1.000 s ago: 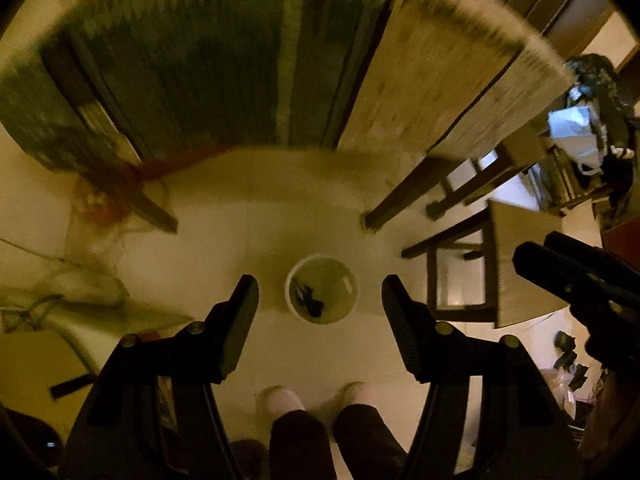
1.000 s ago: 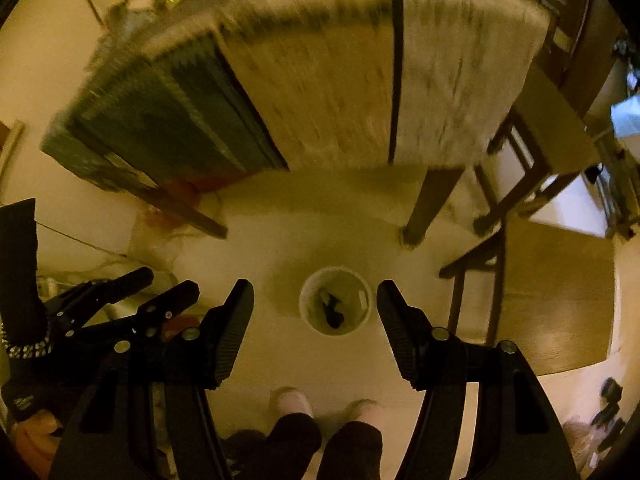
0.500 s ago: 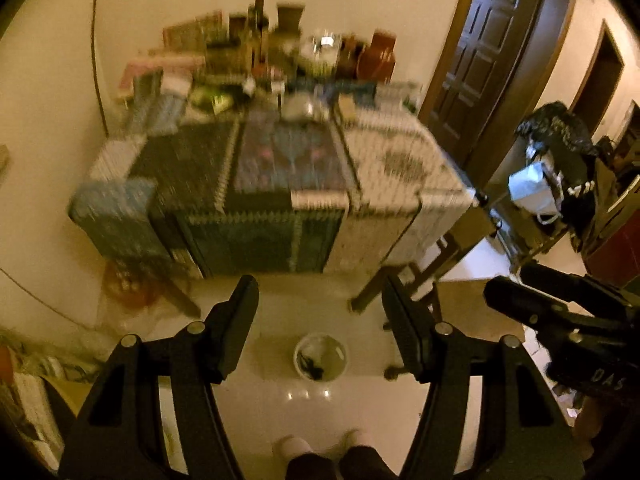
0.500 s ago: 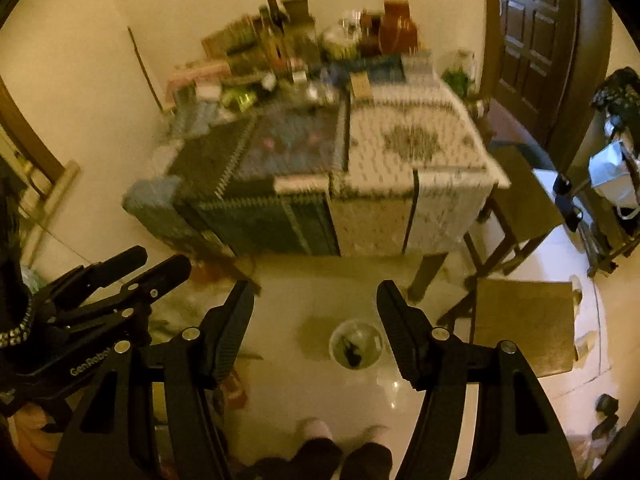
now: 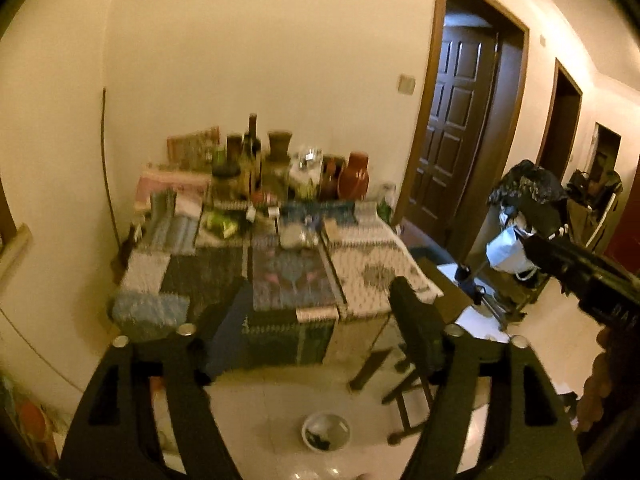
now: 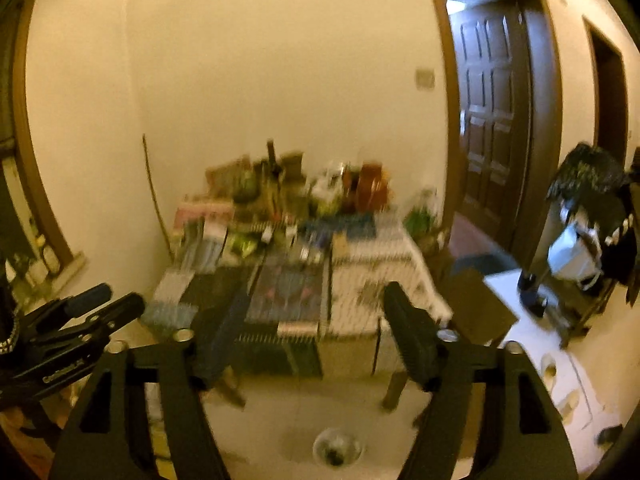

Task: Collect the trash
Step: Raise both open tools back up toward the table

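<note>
Your left gripper (image 5: 320,320) has its jaws opening, and nothing sits between them; only floor and table edge show in the gap. Your right gripper (image 6: 316,320) is the same: jaws opening, the space between them empty.

Below and just ahead of both grippers, on the pale floor (image 5: 272,408), stands the small round trash bin (image 5: 325,431), white-rimmed with dark scraps lying in its bottom. In the left wrist view it falls between the two fingers, low in the gap and a little toward the right finger; in the right wrist view the same bin (image 6: 338,449) also lies low between the fingers, blurred.

From the left gripper, your right gripper shows off to the right side (image 5: 588,276), apart from it. From the right gripper, the left one shows off to the left (image 6: 76,328).

Beyond the bin, straight ahead of both grippers, stands the table (image 5: 280,280) under a patchwork of patterned cloths. A wooden chair (image 5: 408,396) stands at its right corner, near the bin.

Farther along the tabletop, against the wall, is a crowd of bottles and jars (image 5: 256,160), a reddish-brown jug (image 5: 354,178) among them; the smaller pieces are too blurred to name.

Far right of the grippers a dark panelled door (image 5: 456,120) stands in its frame, and nearer, a rack draped with dark clothing and a white bag (image 5: 508,252).
</note>
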The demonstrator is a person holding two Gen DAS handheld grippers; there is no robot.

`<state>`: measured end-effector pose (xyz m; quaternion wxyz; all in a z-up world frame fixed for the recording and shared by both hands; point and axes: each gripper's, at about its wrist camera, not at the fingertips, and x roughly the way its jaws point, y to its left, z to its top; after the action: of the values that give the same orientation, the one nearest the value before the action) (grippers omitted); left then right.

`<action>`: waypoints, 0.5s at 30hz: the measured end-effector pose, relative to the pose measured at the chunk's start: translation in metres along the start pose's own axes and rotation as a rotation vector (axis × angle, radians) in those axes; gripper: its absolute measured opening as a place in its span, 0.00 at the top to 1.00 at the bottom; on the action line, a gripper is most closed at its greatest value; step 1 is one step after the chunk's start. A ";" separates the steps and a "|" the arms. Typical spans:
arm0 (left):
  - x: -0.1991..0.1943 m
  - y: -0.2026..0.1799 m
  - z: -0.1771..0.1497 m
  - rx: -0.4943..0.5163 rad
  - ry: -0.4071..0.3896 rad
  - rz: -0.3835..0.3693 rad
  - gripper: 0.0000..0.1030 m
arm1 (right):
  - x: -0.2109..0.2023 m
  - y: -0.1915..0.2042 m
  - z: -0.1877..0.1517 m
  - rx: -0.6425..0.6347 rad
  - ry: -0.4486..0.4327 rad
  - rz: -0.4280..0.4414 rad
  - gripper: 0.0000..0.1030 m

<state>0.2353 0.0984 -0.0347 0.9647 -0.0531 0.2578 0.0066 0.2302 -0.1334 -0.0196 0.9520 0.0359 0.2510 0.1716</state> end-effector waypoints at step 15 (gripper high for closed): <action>0.072 -0.050 0.071 0.057 -0.138 0.070 0.03 | 0.091 -0.056 0.056 -0.068 -0.032 0.060 0.23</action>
<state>0.3352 0.0547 -0.0043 0.9805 -0.0160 0.1924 0.0365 0.3495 -0.1538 -0.0220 0.9510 0.0136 0.2285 0.2080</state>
